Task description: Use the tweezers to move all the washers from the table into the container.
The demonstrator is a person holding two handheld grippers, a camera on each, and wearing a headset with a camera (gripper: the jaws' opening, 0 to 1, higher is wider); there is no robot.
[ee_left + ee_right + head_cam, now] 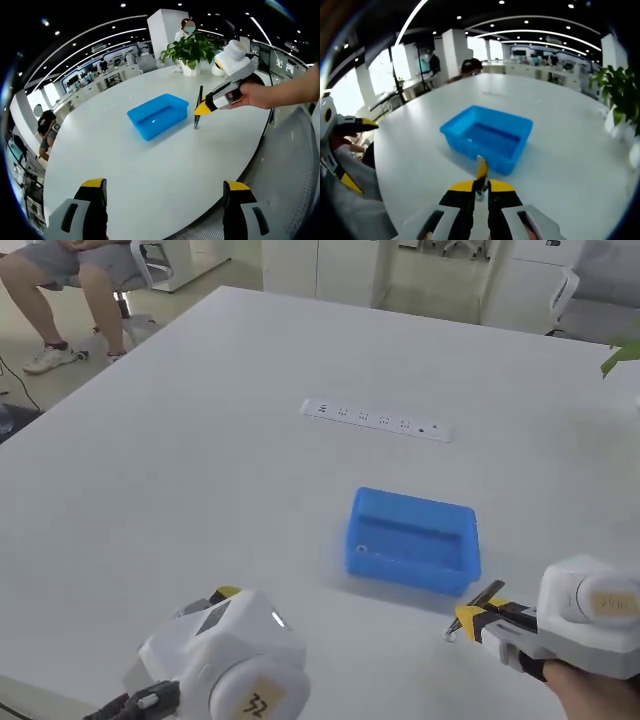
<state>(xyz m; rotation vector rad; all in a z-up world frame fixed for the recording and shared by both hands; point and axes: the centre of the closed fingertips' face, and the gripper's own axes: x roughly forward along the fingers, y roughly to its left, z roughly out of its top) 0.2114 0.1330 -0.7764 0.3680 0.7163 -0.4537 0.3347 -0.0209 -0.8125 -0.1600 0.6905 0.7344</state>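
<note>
A blue container [412,540] sits on the white table [200,480], right of centre; it also lies ahead in the left gripper view [157,116] and the right gripper view [487,134]. My right gripper [478,618] [481,187] is shut on thin tweezers [470,612] [481,170], just right of the container's near corner. Their tips point down at the table [197,120]. I cannot make out a washer at the tips. A small pale speck [362,548] lies inside the container. My left gripper [222,598] [165,210] hovers open at the near left, holding nothing.
A white power strip [375,420] lies beyond the container. A person sits on a chair [60,280] past the table's far left edge. A potted plant [190,50] stands on the table's far end. The table edge [250,150] runs close to the right gripper.
</note>
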